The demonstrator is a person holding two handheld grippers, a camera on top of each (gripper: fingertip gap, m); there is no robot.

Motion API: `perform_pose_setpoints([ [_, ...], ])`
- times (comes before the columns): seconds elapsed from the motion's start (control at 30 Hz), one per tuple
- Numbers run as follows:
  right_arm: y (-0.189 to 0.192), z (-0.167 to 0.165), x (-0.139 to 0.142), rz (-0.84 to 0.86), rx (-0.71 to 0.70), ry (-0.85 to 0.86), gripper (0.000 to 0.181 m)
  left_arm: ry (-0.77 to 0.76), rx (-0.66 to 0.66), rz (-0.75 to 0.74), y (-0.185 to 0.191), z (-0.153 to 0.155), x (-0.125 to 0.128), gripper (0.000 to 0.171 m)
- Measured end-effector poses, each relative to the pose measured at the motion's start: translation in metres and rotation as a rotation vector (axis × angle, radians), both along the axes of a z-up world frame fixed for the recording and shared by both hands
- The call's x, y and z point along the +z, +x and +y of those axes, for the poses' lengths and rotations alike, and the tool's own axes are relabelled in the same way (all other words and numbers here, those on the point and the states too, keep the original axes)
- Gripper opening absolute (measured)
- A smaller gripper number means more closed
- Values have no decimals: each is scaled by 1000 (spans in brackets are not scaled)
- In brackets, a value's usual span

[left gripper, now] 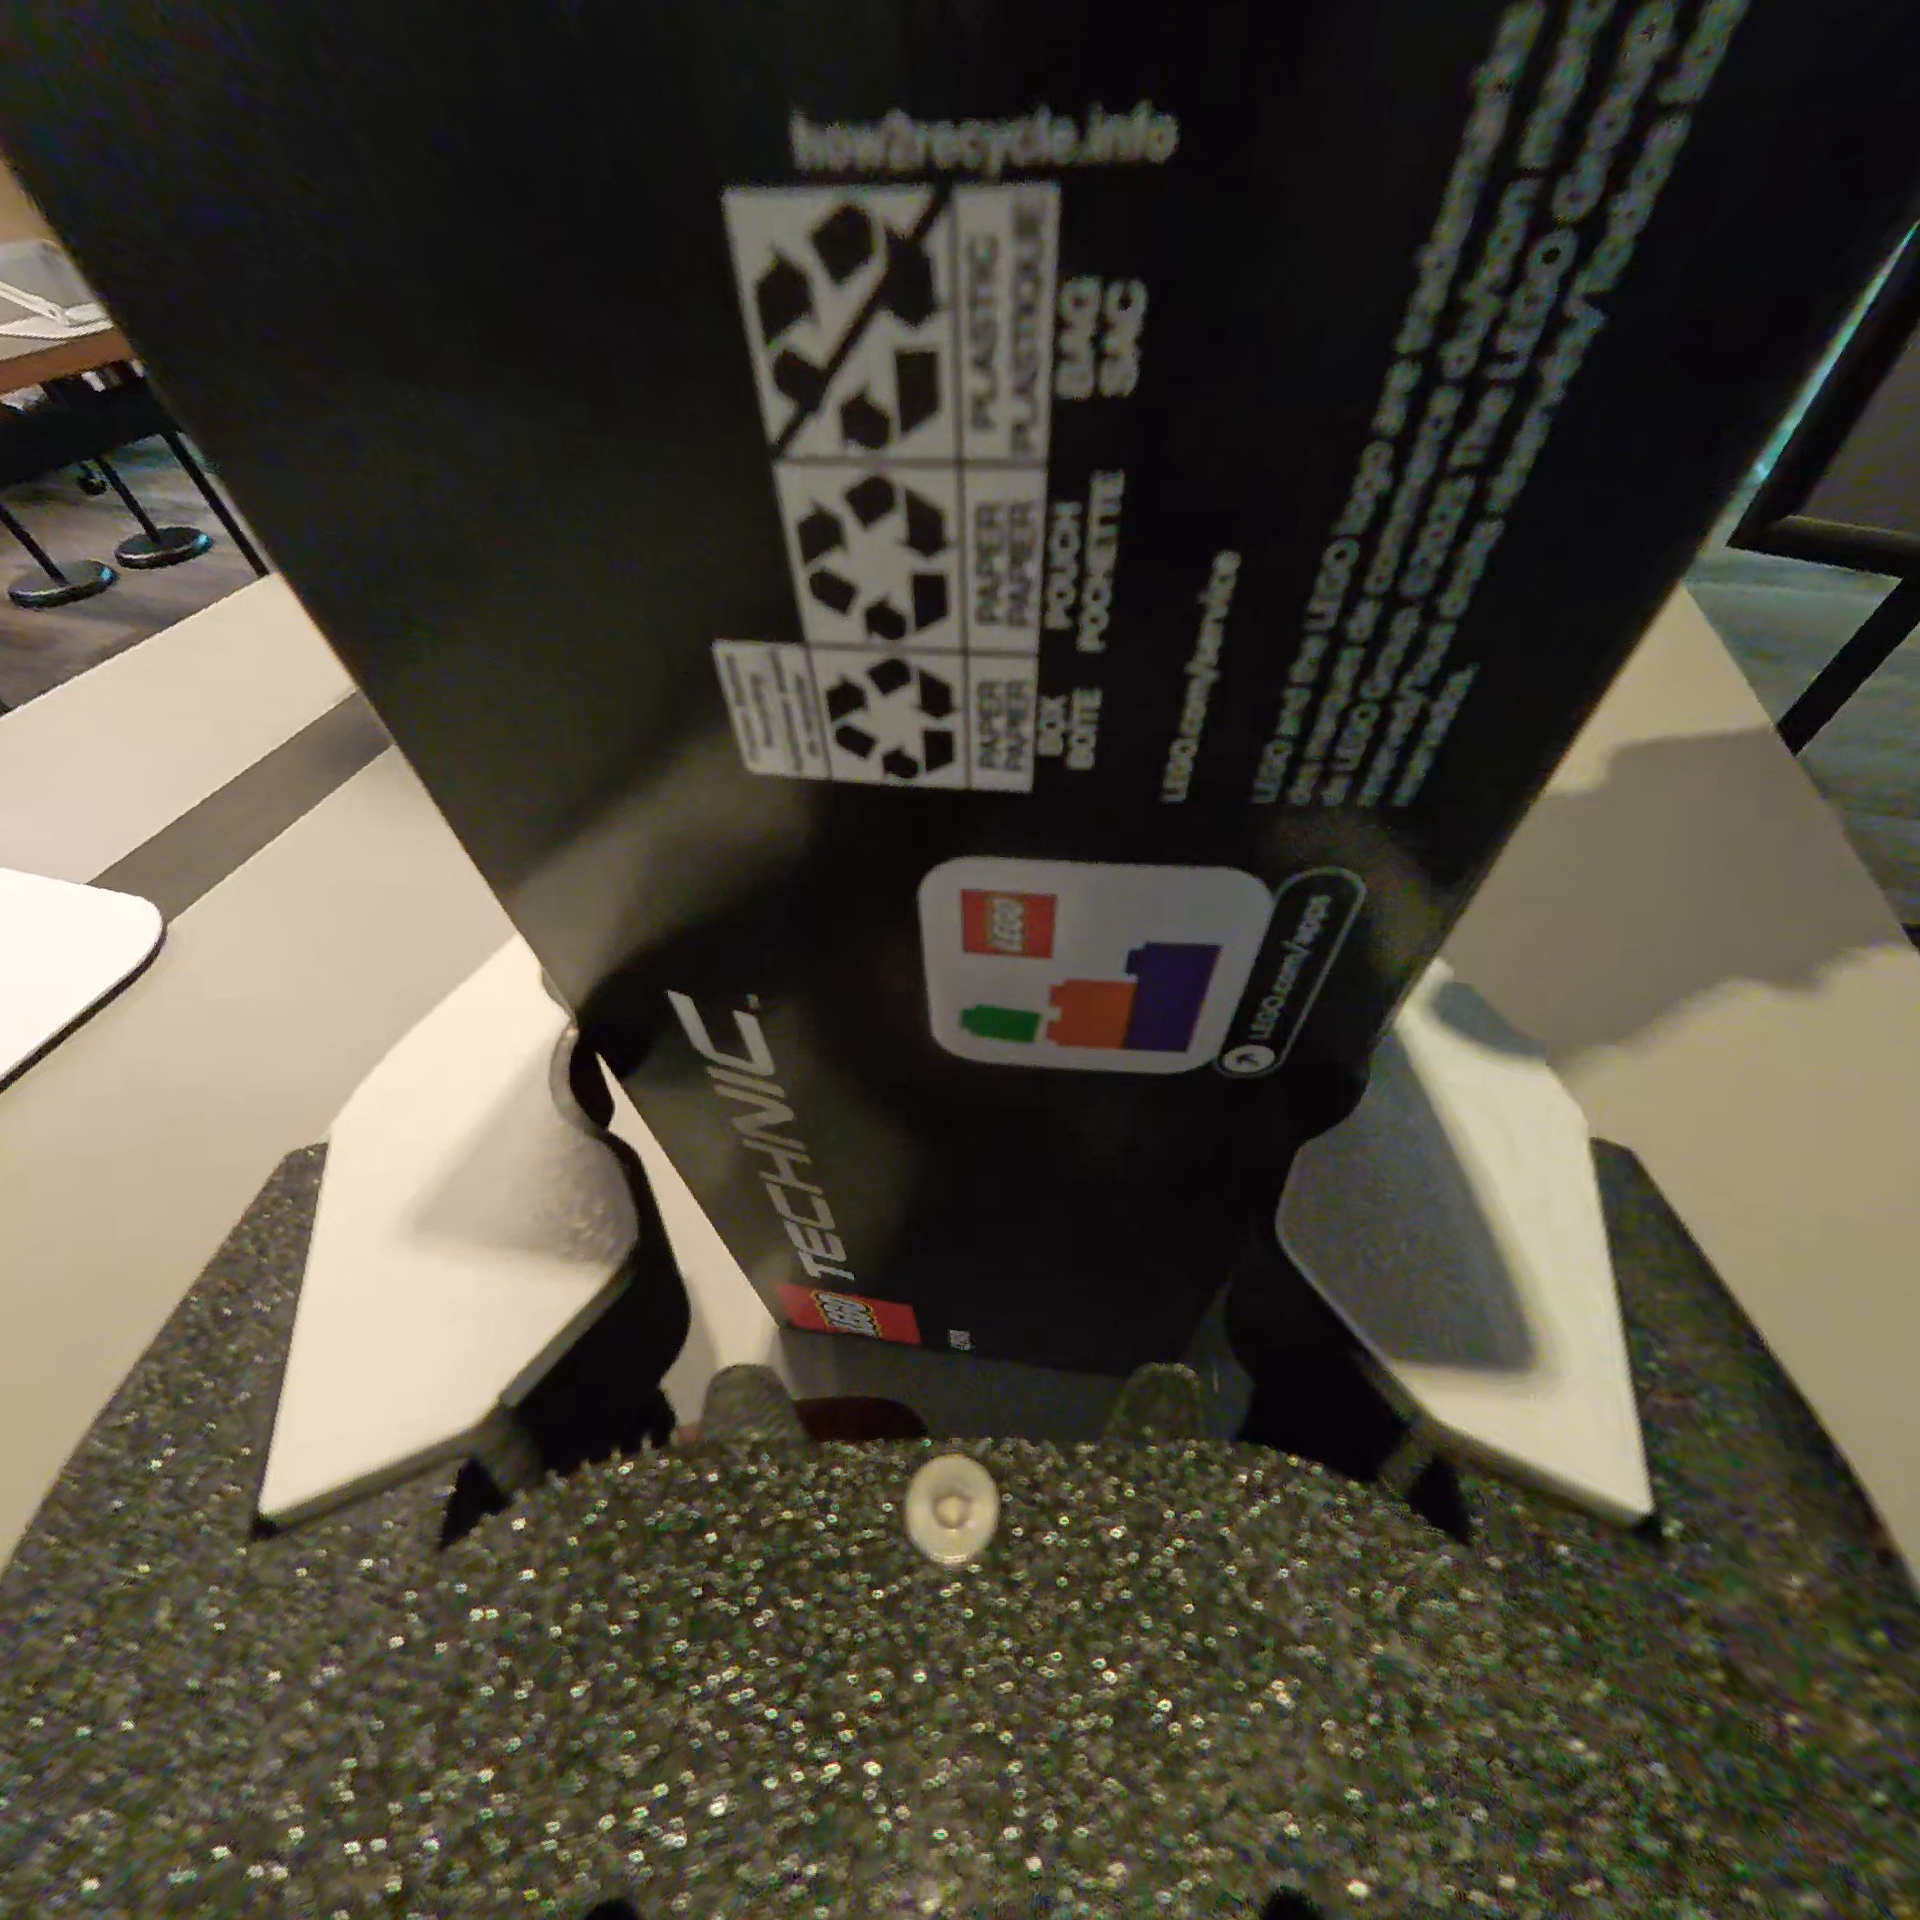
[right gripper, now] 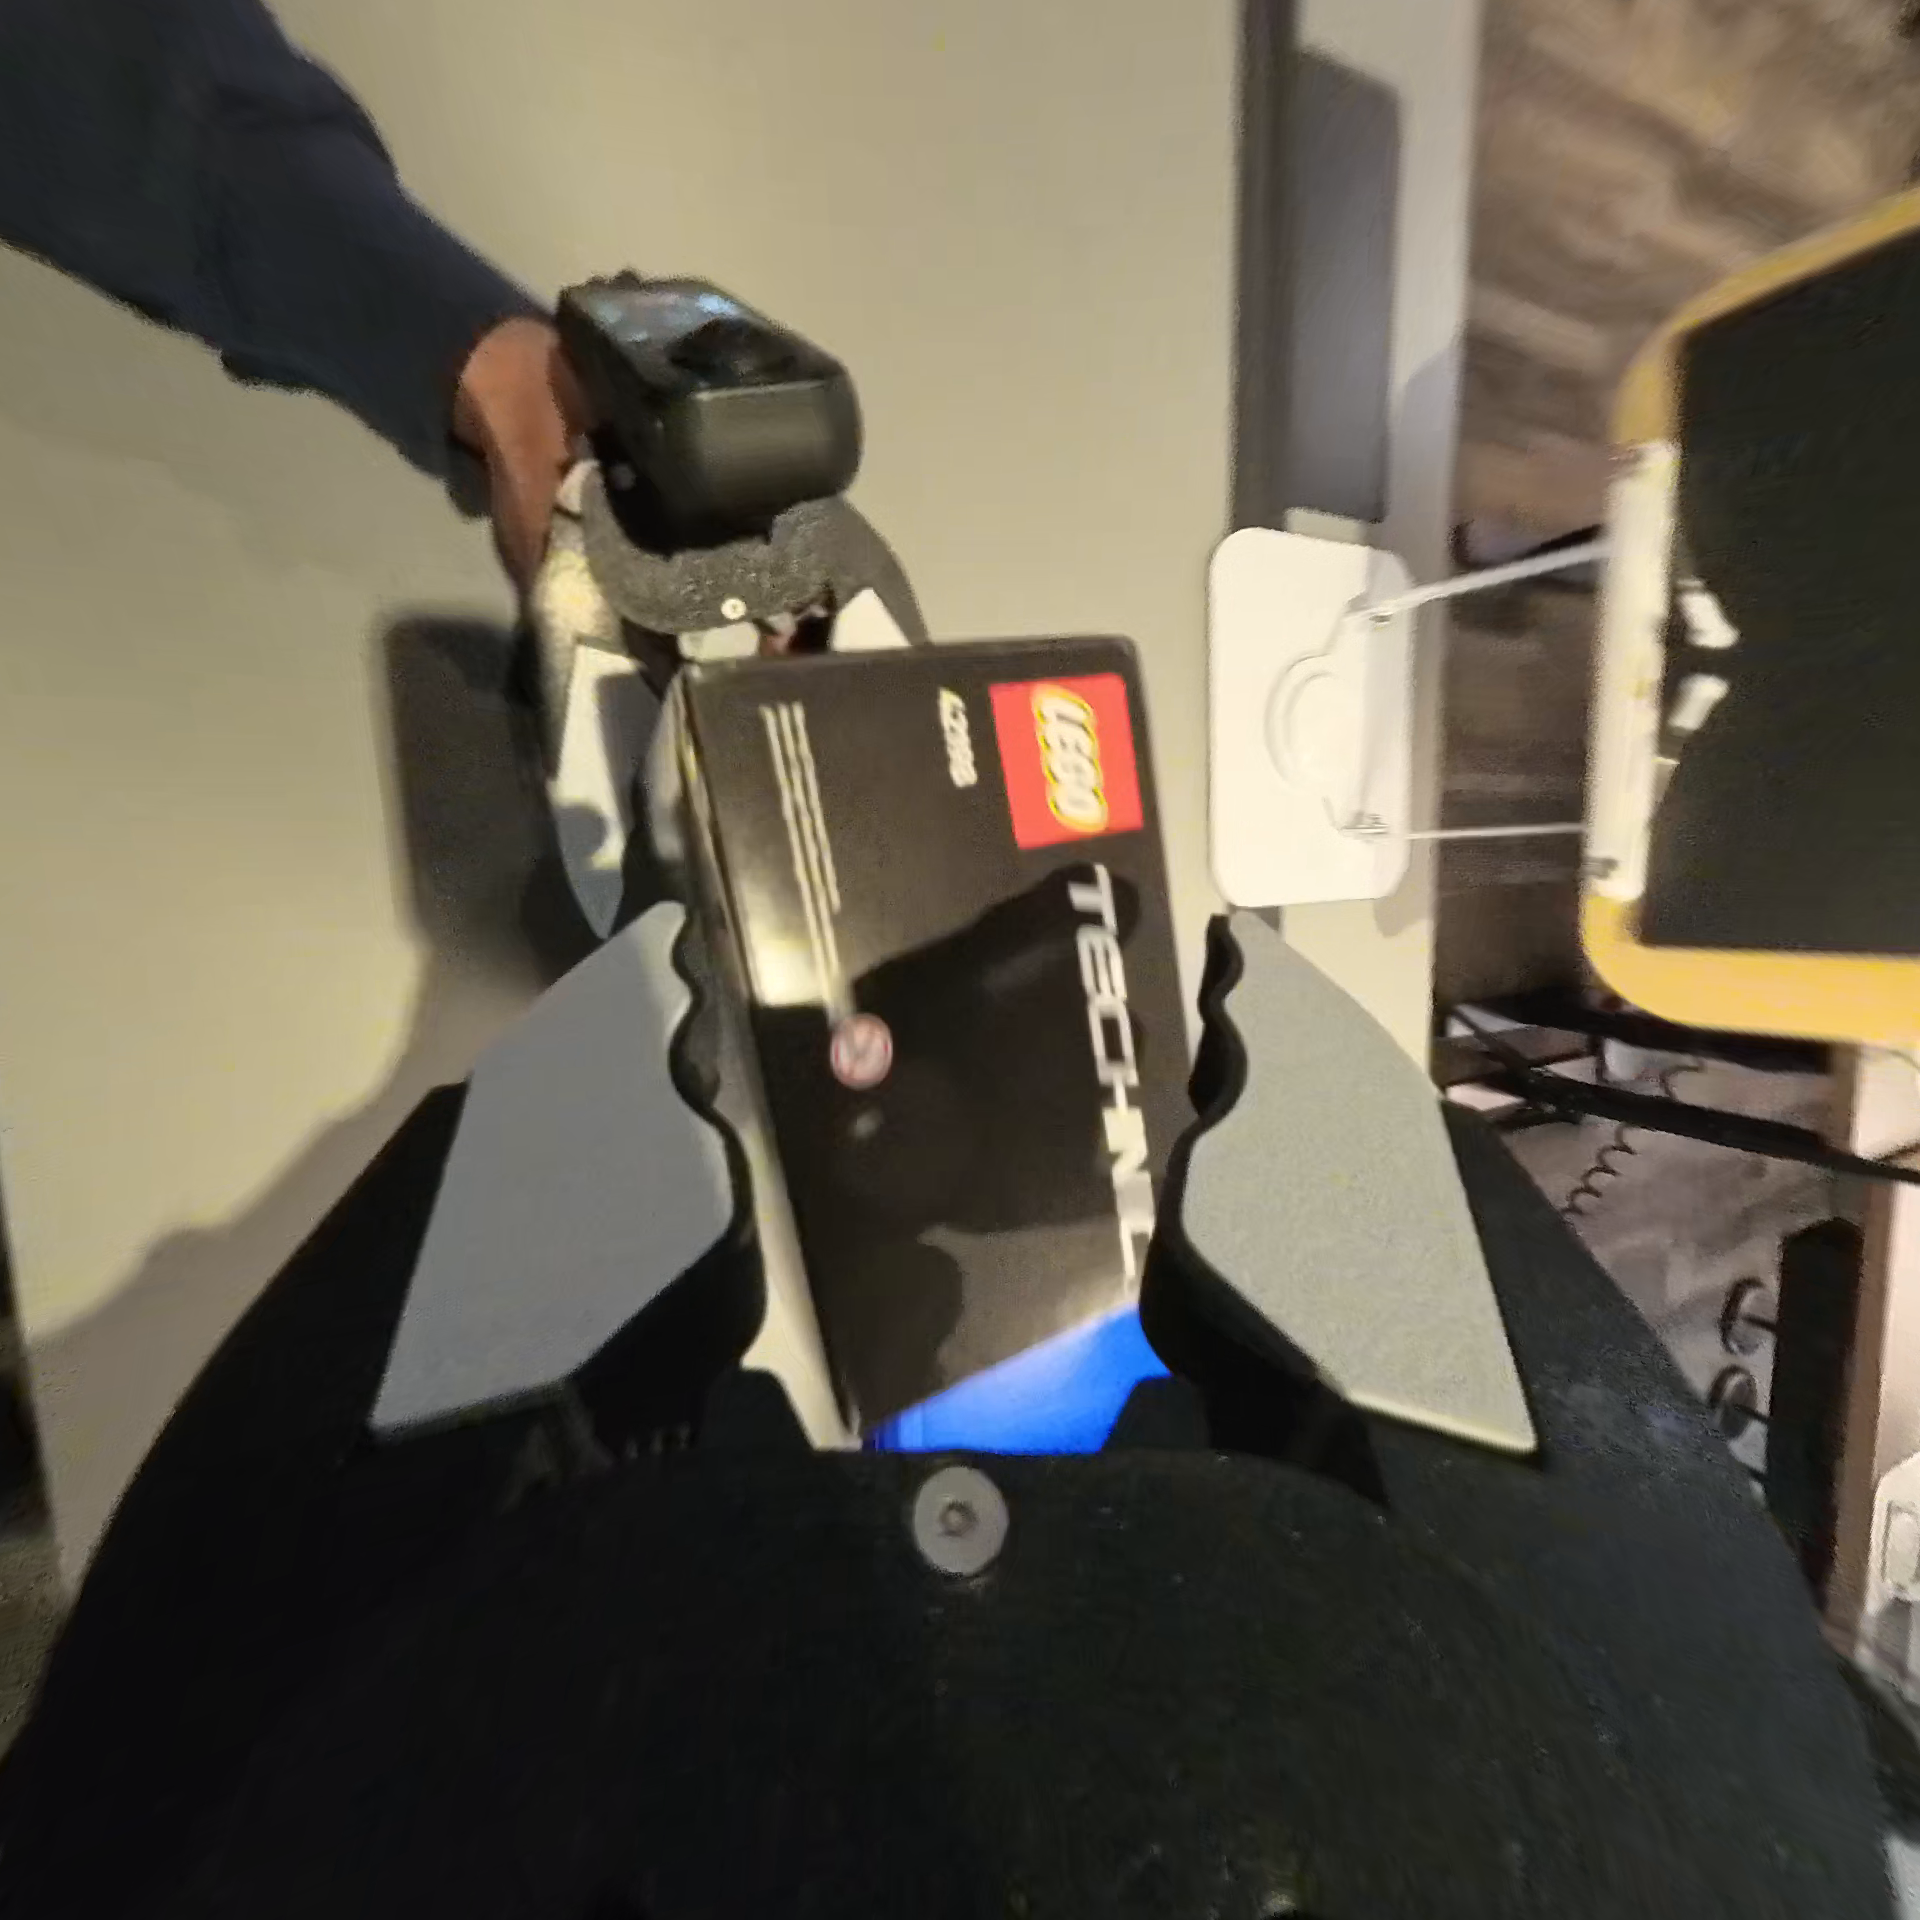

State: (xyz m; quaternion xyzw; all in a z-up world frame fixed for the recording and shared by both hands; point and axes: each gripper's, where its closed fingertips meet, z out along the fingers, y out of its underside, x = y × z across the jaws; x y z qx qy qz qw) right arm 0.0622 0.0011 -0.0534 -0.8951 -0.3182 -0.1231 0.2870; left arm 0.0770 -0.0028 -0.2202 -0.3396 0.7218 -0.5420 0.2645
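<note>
A black cardboard box with a red logo and white print (left gripper: 520, 416) is held in the air by both grippers. My left gripper (left gripper: 961, 1081) is shut on one end, and the box fills most of the left wrist view. My right gripper (right gripper: 945, 997) is shut on the other end of the box (right gripper: 935, 810), with its wavy black pads against both sides. In the right wrist view the left gripper's camera housing (right gripper: 717, 416) shows beyond the box, held by a hand (right gripper: 520, 436) in a dark sleeve.
A pale table (left gripper: 260, 831) lies under the box, with a white rounded board (left gripper: 62, 956) at its left. A white wire stand (right gripper: 1309, 717) and a yellow-rimmed black panel (right gripper: 1787, 623) are to the right. Black frame legs (left gripper: 1849, 623) and round post bases (left gripper: 62, 582) stand beyond. Spacing between my two grippers at the tips: around 15 centimeters. The yellow-rimmed black panel (right gripper: 1787, 623) is about 40 centimeters from both grippers' fingertips.
</note>
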Motion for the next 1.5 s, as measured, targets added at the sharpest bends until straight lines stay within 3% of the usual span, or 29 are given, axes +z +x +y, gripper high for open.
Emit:
perform_pose_setpoints([
  [0.17,25,-66,29,145,-190,448,102,-1,-9,2,-2,4,0,133],
  [0.23,37,-93,17,269,-277,624,103,-4,-9,2,-2,7,0,133],
  [0.3,41,-101,-15,439,-318,705,96,-11,-4,-3,-3,11,0,133],
  [0.43,45,-77,-85,558,-365,697,81,-23,7,-8,-4,16,1,133],
  [0.57,32,-50,-81,607,-259,740,48,-36,9,-9,-6,21,1,133],
  [0.67,27,-35,-71,536,-214,711,50,-94,1,1,-9,30,4,132],
  [0.9,7,2,-52,543,-101,625,60,-285,-77,0,-21,55,10,131],
  [1.0,30,-5,-67,601,-140,647,70,-354,-91,13,-23,61,11,121],
  [1.17,42,-14,-123,945,-129,513,78,-332,-156,-17,-27,54,11,121],
  [1.3,37,-22,-130,872,-102,469,89,-372,-149,-10,-22,53,14,121],
  [1.5,11,-25,-143,902,-48,398,104,-384,-131,15,-19,53,11,117],
])
